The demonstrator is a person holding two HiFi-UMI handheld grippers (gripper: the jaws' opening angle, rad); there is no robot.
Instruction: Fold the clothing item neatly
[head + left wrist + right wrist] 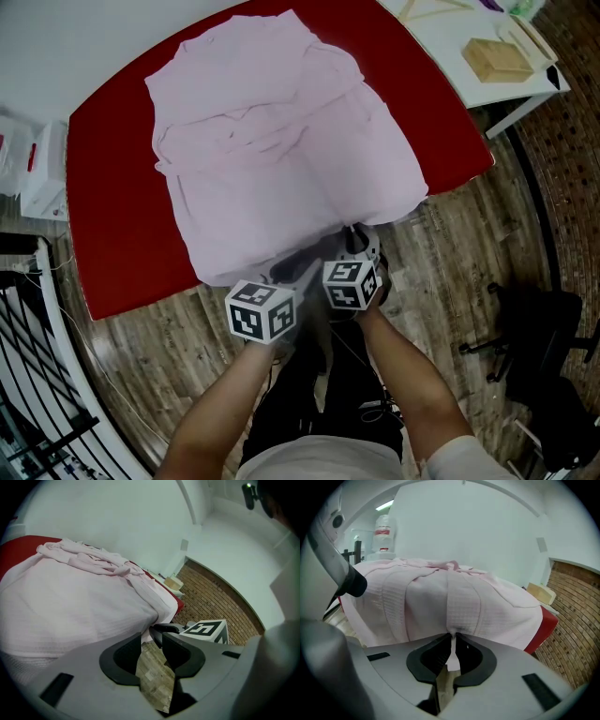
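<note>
A pale pink garment (281, 159) lies spread over the red table (112, 206), and its hem hangs over the near edge. My right gripper (354, 239) is at that hem, right of centre. In the right gripper view its jaws (453, 638) are shut on a thin strip of the pink fabric (464, 602). My left gripper (281, 286) hangs just left of it, in front of the hem. In the left gripper view its jaws (151, 637) stand apart with wooden floor showing between them. The garment's edge (70, 606) ends at the tips without being pinched.
A white table (469, 89) with a wooden block (497, 58) stands at the back right. A black chair (544, 328) is on the floor to the right. A white box (42, 169) and a black wire rack (28, 375) are on the left.
</note>
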